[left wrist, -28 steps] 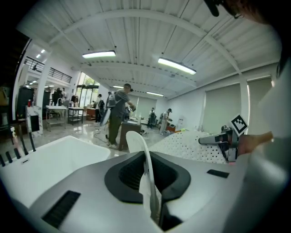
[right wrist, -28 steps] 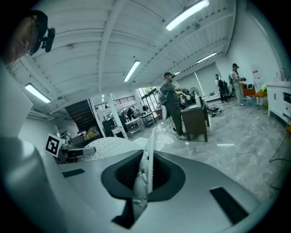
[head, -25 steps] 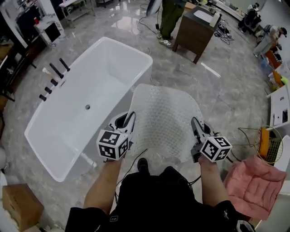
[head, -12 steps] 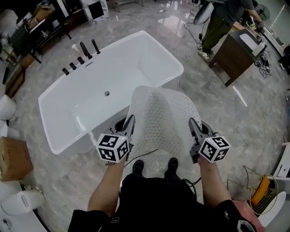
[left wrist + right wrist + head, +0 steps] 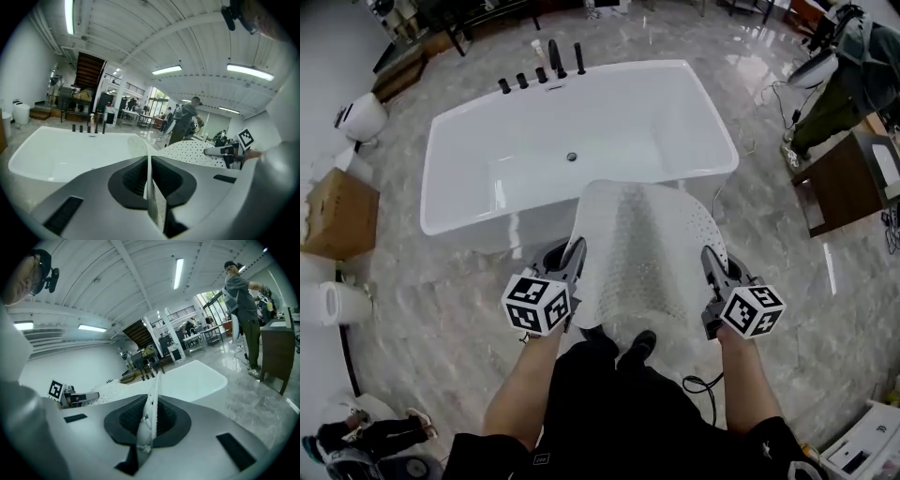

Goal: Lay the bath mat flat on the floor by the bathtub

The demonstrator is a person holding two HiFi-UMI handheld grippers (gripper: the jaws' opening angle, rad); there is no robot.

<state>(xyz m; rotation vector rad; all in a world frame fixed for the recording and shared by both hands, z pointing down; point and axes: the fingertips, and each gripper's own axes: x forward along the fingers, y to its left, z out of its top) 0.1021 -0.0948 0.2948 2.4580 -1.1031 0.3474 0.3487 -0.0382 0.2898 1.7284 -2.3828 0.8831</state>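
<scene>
White, dimpled bath mat hangs at frame centre, hiding part of the bathtub wall; one shoe peeks out below. Left gripper and right gripper each clamp a side edge.

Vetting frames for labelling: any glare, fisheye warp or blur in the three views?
Head view: light streaks glare on the glossy grey marble floor, edges bow, translucent dotted bath mat sharp. Both gripper views: heavy fisheye, black corners; mat edge between jaws soft, background crisp.
</scene>
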